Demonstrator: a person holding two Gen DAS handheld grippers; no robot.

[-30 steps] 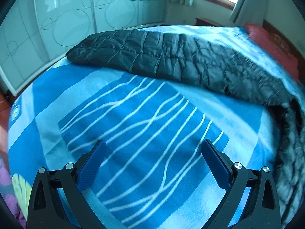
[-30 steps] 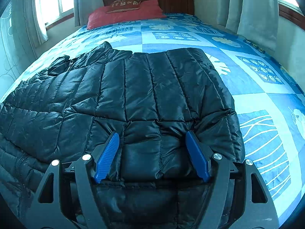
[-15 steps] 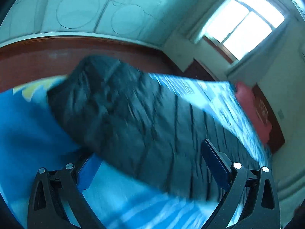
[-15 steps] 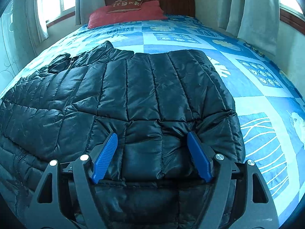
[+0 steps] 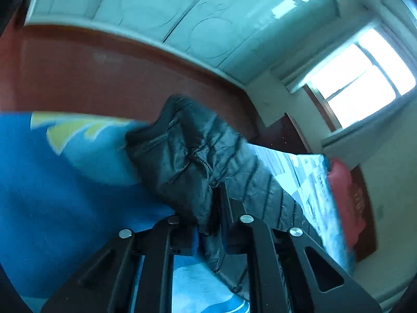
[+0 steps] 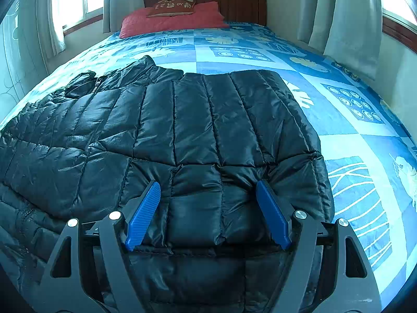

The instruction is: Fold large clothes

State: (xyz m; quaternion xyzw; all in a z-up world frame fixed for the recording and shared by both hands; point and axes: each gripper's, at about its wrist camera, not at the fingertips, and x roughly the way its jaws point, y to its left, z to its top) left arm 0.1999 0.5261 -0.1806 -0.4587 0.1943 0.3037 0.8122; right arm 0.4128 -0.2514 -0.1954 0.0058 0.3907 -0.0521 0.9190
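A black quilted puffer jacket [image 6: 195, 120] lies spread across the blue patterned bedspread [image 6: 351, 130]. My right gripper [image 6: 208, 190] stands wide over the jacket's near end, its blue pads [image 6: 142, 214] resting against the padding, which bulges between them. In the left wrist view, my left gripper [image 5: 212, 190] is shut on a bunched end of the jacket [image 5: 182, 161] near the edge of the bed [image 5: 52, 195]. The fabric rises in a crumpled peak ahead of the jaws. Its pads are hidden by the cloth.
A red pillow [image 6: 169, 20] and wooden headboard [image 6: 234, 2] are at the far end of the bed. Curtains [image 6: 346, 13] hang on the right. Past the bed edge in the left view lie red-brown floor [image 5: 104, 78], a pale wardrobe [image 5: 182, 13] and a window [image 5: 359, 73].
The left gripper swung from over the bare bedspread to the jacket's end and rolled; its jaws went from wide open to shut on the fabric. The right gripper stayed put.
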